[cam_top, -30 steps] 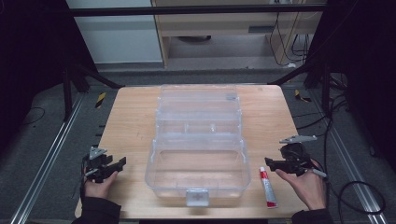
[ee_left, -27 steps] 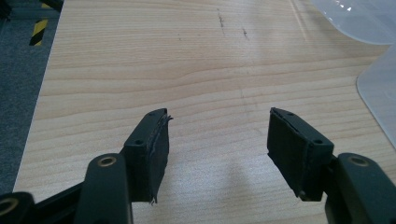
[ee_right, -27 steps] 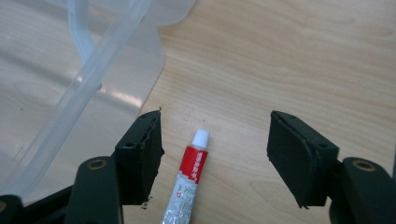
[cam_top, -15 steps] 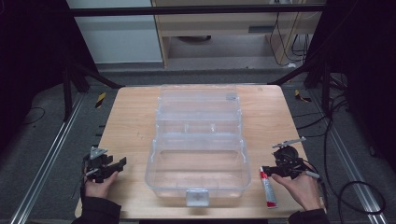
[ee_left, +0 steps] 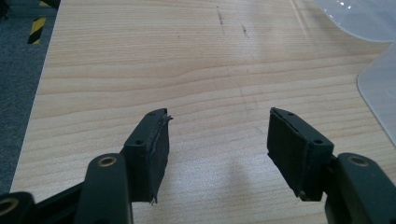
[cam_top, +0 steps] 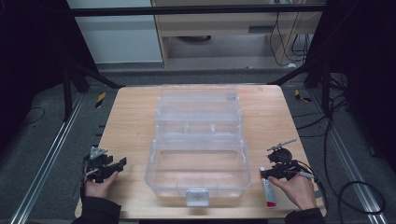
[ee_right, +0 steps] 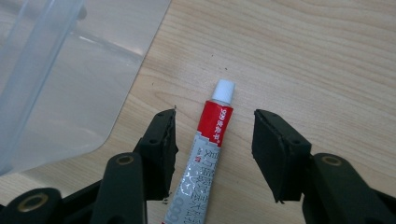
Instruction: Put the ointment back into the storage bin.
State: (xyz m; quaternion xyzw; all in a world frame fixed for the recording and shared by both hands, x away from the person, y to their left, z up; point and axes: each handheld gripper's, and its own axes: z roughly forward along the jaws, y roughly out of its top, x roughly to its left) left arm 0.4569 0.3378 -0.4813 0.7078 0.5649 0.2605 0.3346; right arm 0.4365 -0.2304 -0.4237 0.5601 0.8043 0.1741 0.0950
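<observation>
A red and silver tube (ee_right: pixel 205 154) with a white cap lies flat on the wooden table (cam_top: pixel 130 121), just right of the clear plastic box (cam_top: pixel 198 154). My right gripper (ee_right: pixel 215 126) is open and straddles the tube, one jaw on each side, not touching it. In the high view the right gripper (cam_top: pixel 275 173) sits over the tube (cam_top: pixel 269 193) at the table's front right. My left gripper (cam_top: pixel 108 167) rests at the front left, open, with bare wood between its jaws (ee_left: pixel 217 130).
The open clear box stretches from the table's middle to its front edge, with a latch (cam_top: pixel 196 196) at the front. Its corner (ee_right: pixel 70 93) lies close to my right gripper's left jaw. Dark frame posts and cables surround the table.
My right gripper has moved toward the table's front and left, down over the tube, which now lies between its jaws. The left gripper has stayed put.
</observation>
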